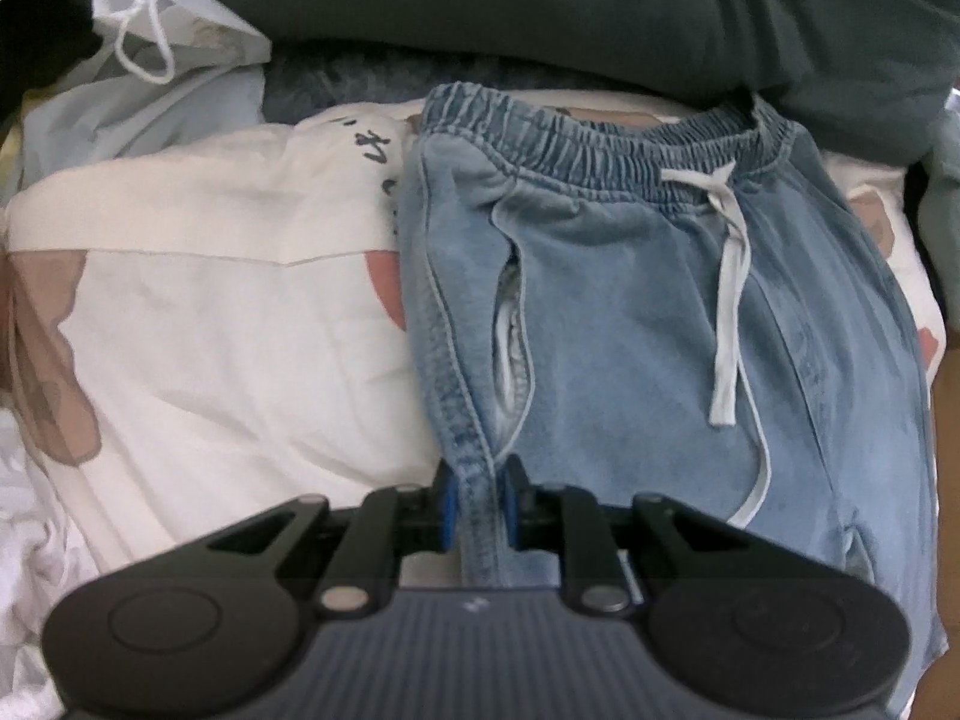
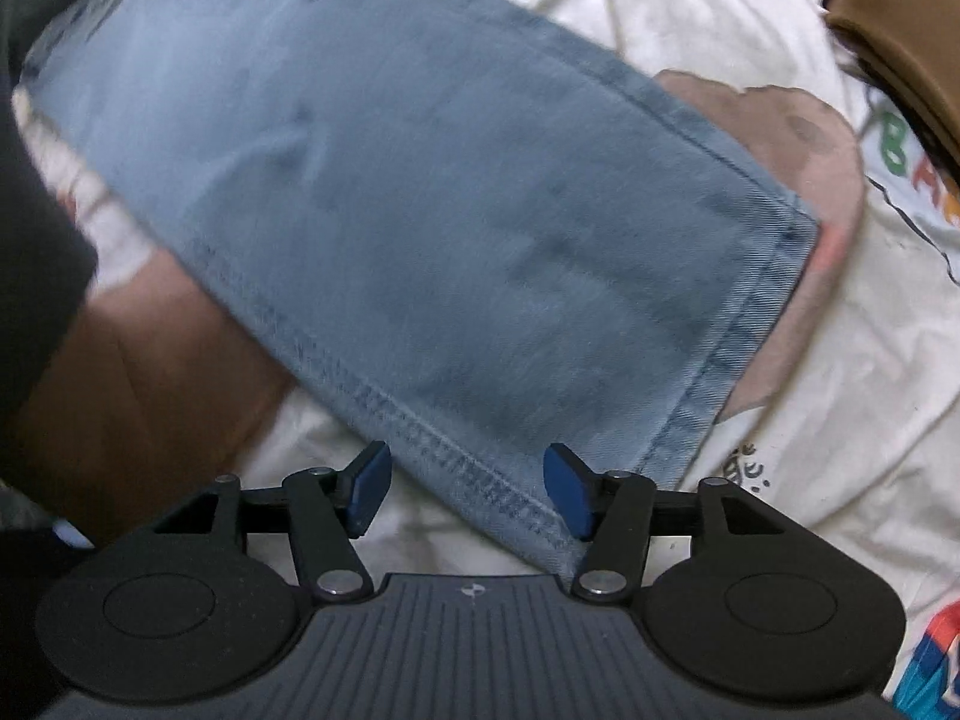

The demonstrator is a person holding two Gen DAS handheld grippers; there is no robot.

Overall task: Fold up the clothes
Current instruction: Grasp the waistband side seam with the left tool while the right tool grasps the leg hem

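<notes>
Left tongs [image 1: 480,501] clamp the jeans [image 1: 660,330] side seam; right tongs [image 2: 465,489] gape astride the leg hem; mid-fold, probably; next, the right must pinch that hem.

White printed bedsheet [image 1: 228,330], dark green pillow [image 1: 540,6], brown cloth [image 2: 900,24]

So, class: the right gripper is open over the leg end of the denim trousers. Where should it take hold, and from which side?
Probably the stitched side seam near the hem of the denim trousers, which already runs between the open right gripper. Come straight down from above: the leg lies flat on the printed bedding, and that doubled edge offers a firm ridge to pinch.
</notes>
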